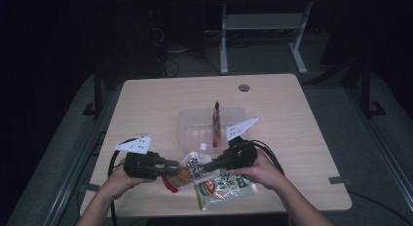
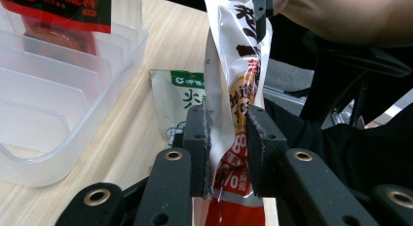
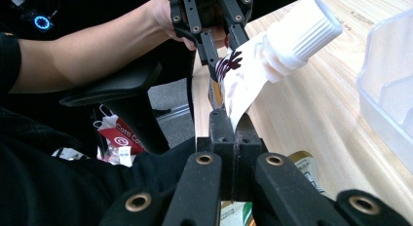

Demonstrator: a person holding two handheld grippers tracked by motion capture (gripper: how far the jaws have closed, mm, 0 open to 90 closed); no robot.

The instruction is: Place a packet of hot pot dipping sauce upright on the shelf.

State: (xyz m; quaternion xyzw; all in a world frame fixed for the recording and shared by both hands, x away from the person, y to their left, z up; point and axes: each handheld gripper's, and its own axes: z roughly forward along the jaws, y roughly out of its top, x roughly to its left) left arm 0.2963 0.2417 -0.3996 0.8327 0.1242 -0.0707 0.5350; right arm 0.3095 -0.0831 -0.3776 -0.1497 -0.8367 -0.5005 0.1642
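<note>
My jaws black, brass-coloured rivets. Pouch (image 2: 237, 84) between them: white, black lettering, orange patch mid-way, red band with white figures at near end; white ribbed cap (image 3: 304, 33). Green-and-white packet (image 1: 225, 187) on counter (image 1: 302, 138), near right. Counter pale wood grain. Clear plastic tray (image 1: 187, 131) centre, holding red packet (image 1: 215, 121), black label, red characters. My grey plates on top.

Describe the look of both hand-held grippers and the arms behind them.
Each hand-held gripper, left and right, is black, with two flat jaws on linkage arms joined by brass-ringed pivots. Each carries a pale three-cornered plate and trails black cable. The forearms are bare; dark clothing shows in both gripper views.
</note>
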